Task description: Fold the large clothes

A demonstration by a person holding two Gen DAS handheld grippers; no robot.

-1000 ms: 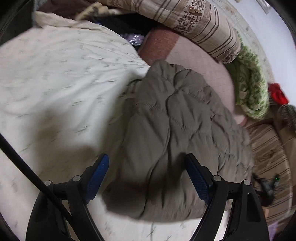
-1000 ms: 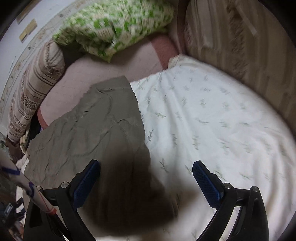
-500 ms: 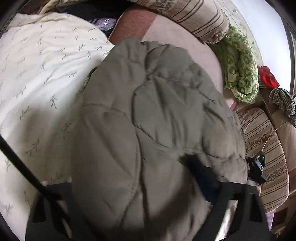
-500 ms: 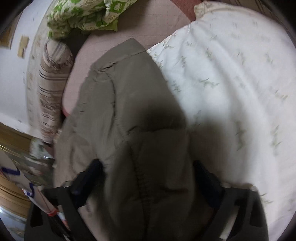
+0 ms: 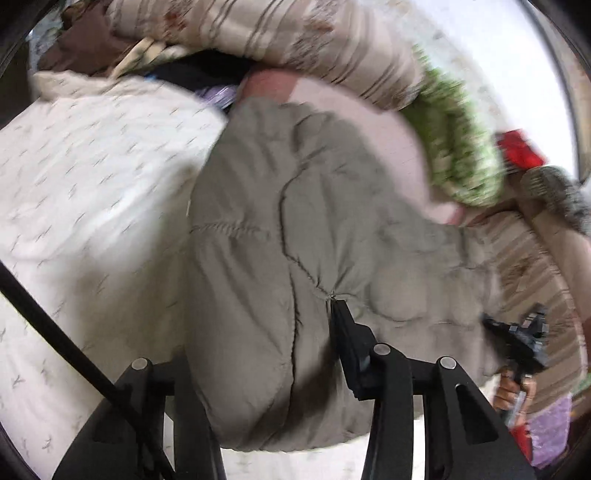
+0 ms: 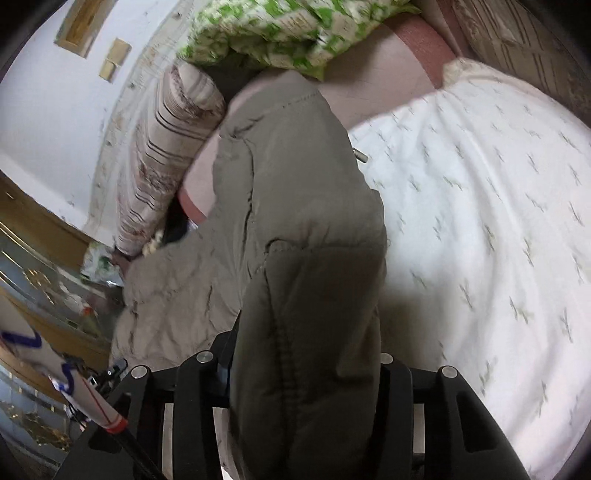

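I see one white leaf-print bedspread (image 6: 480,221) filling most of the bed, and it leaves me the widest open room: in the right wrist view it runs bare to the right and near edge, and in the left wrist view (image 5: 92,177) it lies bare to the left. The far side is hemmed in. One striped bolster (image 5: 277,33) lies along the far edge by the wall, one green-patterned pillow (image 6: 280,29) sits beside it, and a strip of pink sheet (image 5: 388,133) shows between them and the garment.

There is one olive padded jacket (image 5: 280,229), the task's thing, bunched in the middle of the bed, partly on the bedspread and partly on the pink sheet, its near end lifted toward both cameras.

I count two grippers. The left gripper (image 5: 266,354) points steeply down with its jaws closing, a thick fold of jacket bulging between them; the right finger presses into the cloth, the left one is hidden behind it. The right gripper (image 6: 306,369) tilts down less steeply, jaws also closing, squeezing a puffy roll of jacket (image 6: 306,295) that fills the gap. In the left view the person's other hand (image 5: 513,391) grips the right handle at the bed's right edge.
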